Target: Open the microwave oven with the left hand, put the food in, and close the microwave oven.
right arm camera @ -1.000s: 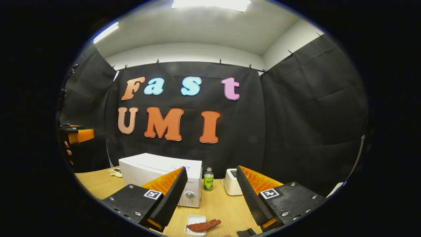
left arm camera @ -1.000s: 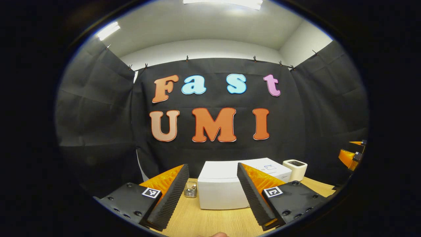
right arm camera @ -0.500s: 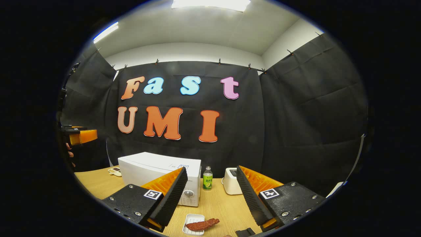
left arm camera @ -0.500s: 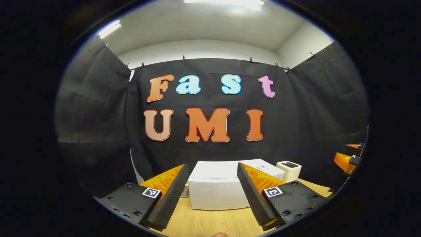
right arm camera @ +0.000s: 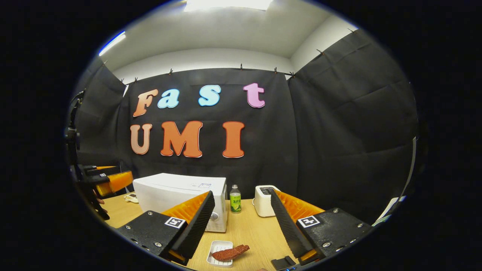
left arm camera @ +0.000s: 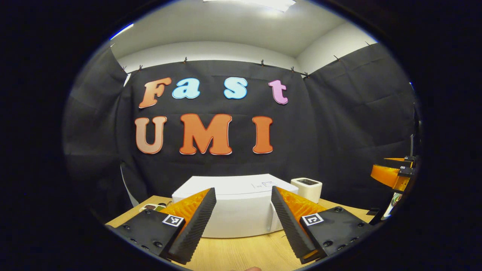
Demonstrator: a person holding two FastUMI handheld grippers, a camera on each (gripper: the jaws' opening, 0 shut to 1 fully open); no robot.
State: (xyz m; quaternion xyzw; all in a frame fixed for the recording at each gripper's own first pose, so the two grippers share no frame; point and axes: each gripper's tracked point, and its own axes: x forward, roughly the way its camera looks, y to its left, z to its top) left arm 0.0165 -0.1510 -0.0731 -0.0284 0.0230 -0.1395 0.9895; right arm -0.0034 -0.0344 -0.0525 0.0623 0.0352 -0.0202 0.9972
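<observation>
White microwave (left arm camera: pixel 241 214) shut; left gripper (left arm camera: pixel 243 226) gapes, empty.

In the left gripper view, the left claw's fingers (left arm camera: pixel 196 222) cover both front corners of the microwave (left arm camera: pixel 241 210), and its door side faces away. The small things (left arm camera: pixel 152 207) at the desk's left corner are too tiny to tell. In the right gripper view, the dark object (right arm camera: pixel 284 262) beside the tray, perhaps a phone, is cut off by the bottom edge.
</observation>
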